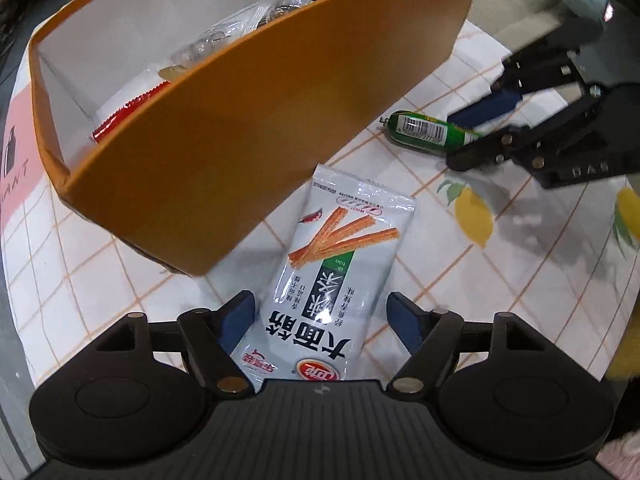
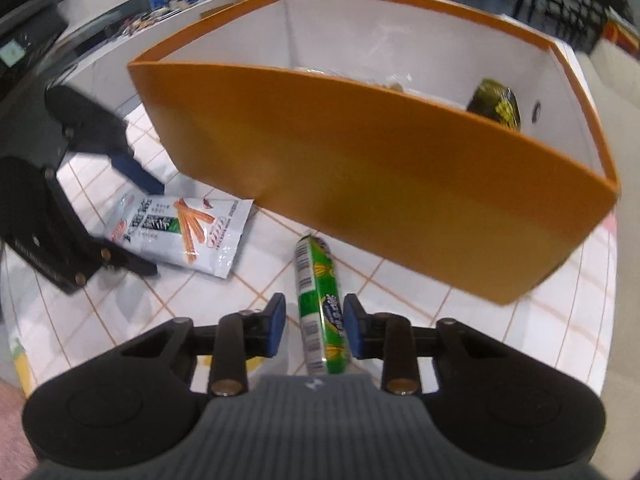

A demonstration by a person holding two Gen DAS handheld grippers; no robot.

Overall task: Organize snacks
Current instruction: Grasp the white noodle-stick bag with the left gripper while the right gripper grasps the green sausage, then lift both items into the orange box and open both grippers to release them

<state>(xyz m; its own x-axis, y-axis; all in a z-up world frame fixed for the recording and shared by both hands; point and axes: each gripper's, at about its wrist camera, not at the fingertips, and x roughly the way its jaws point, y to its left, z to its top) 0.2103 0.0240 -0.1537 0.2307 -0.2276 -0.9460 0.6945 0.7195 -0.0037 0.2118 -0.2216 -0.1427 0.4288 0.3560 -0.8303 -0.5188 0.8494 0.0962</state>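
**Two snacks bracketed, box waiting**

Sausage stick (image 2: 320, 304) lies flat on the tablecloth (image 2: 168, 312), just in front of the orange box (image 2: 360, 168), long axis running from my right claw (image 2: 314, 330) straight toward the box wall. My pads sit either side of it, narrowed down, but I see slivers of gap, so no squeeze yet. To do this well: close across the middle, not the crimped end, then lift clear of the wall. Over on my left, the white spicy-strip packet (image 1: 340, 280) points lengthwise at the box too, resting by its near corner; my left claw (image 1: 320, 322) gapes wide around its lower end, not touching.
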